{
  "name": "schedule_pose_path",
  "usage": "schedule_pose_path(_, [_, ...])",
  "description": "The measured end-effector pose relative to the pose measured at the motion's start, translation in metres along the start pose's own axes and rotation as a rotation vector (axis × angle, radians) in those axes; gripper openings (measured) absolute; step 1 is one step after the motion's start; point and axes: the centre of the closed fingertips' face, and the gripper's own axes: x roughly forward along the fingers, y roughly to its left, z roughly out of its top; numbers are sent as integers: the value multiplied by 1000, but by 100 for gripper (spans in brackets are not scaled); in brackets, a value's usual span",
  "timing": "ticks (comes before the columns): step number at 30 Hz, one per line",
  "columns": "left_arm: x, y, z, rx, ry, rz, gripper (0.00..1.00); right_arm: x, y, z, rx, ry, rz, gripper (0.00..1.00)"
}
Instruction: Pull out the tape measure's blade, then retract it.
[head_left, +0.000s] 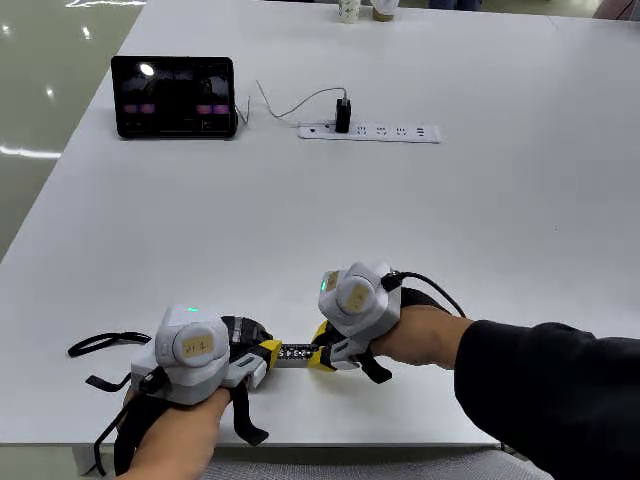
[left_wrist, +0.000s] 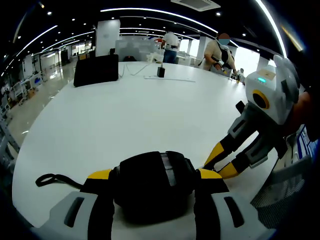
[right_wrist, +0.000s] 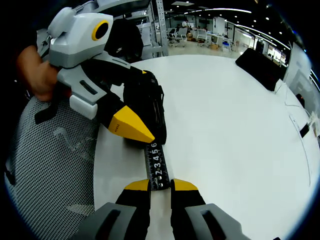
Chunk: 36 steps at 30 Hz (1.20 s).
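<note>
The tape measure (head_left: 293, 352) rests on the white table (head_left: 420, 230) near its front edge at about 6 o'clock in the head view, its black rounded case (left_wrist: 152, 185) at the 9 o'clock end and its dark blade (right_wrist: 156, 167), numbered in white, drawn out a short way flat toward 3 o'clock.

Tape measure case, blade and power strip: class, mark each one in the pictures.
tape measure case (left_wrist: 152, 185), left gripper view, on its black top.
blade (right_wrist: 156, 165), right gripper view, on its printed numbers.
power strip (head_left: 380, 131), head view, on its white body.

Tape measure case (head_left: 244, 332) mostly hidden by left claw (head_left: 263, 351); cups (head_left: 349, 10) cut off @ top.
</note>
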Motion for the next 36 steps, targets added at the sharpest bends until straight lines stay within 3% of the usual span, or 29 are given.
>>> schedule_pose_path(36, [-1,1,0,-13,-6,-4,59,8,2,12,1,-32,-1,12])
